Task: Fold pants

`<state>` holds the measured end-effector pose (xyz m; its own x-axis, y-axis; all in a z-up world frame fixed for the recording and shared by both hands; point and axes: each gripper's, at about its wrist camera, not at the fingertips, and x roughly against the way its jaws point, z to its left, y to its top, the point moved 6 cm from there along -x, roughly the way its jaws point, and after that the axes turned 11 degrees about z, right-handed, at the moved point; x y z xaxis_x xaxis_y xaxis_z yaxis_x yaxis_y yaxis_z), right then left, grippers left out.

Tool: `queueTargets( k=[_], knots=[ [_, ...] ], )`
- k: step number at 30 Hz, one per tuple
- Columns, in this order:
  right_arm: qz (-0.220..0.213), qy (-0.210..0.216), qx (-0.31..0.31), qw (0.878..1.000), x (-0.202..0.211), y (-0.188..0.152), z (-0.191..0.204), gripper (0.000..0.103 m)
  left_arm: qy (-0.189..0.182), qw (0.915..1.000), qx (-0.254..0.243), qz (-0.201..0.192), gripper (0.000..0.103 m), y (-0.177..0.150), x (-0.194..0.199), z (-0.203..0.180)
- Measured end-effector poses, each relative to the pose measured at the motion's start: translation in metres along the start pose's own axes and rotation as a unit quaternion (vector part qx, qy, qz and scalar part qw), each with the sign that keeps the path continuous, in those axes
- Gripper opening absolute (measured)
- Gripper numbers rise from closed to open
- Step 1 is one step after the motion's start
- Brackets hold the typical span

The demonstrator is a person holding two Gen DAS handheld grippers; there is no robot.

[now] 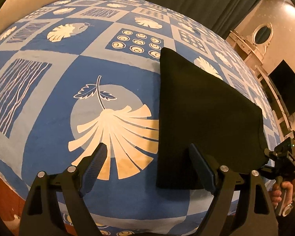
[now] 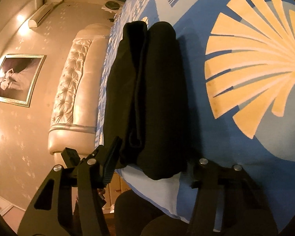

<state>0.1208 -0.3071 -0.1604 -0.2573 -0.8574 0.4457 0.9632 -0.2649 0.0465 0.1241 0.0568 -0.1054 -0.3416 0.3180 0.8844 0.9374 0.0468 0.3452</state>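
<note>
The black pants (image 1: 204, 114) lie folded in a compact stack on the blue patterned bedspread (image 1: 49, 118). My left gripper (image 1: 149, 157) is open just above the bedspread, its right finger (image 1: 200, 167) over the stack's near left corner. In the right wrist view the pants (image 2: 147, 90) show as thick layered folds seen edge-on. My right gripper (image 2: 153, 153) is open, its fingers on either side of the stack's near end, holding nothing. The right gripper also shows in the left wrist view (image 1: 281, 157) at the stack's right edge.
A cream tufted headboard (image 2: 72, 82) and a framed picture (image 2: 15, 78) are beyond the bed. A white dresser with an oval mirror (image 1: 262, 33) and a dark screen (image 1: 287, 90) stand along the wall. The bed edge (image 2: 157, 192) is near me.
</note>
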Motion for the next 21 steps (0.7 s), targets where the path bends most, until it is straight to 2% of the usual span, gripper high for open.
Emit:
queueTargets(
  k=[4, 16, 19, 21],
  knots=[
    [-0.002, 0.0, -0.004, 1.0, 0.0003, -0.0014, -0.0022, 0.043, 0.006, 0.9999, -0.011, -0.002, 0.084, 0.0003, -0.0006, -0.0012],
    [0.0, -0.004, -0.003, 1.0, 0.0017, -0.0023, -0.0034, 0.036, -0.001, 1.0, -0.003, 0.003, 0.085, -0.0006, -0.0014, -0.0008],
    [0.002, -0.004, -0.003, 1.0, 0.0006, -0.0029, -0.0038, 0.036, -0.03, 0.9994, 0.011, 0.015, 0.085, -0.0005, -0.0012, 0.0033],
    [0.002, -0.004, -0.003, 1.0, 0.0003, -0.0034, -0.0036, 0.036, -0.073, 0.9964, 0.022, 0.037, 0.085, -0.0008, -0.0022, 0.0064]
  ],
)
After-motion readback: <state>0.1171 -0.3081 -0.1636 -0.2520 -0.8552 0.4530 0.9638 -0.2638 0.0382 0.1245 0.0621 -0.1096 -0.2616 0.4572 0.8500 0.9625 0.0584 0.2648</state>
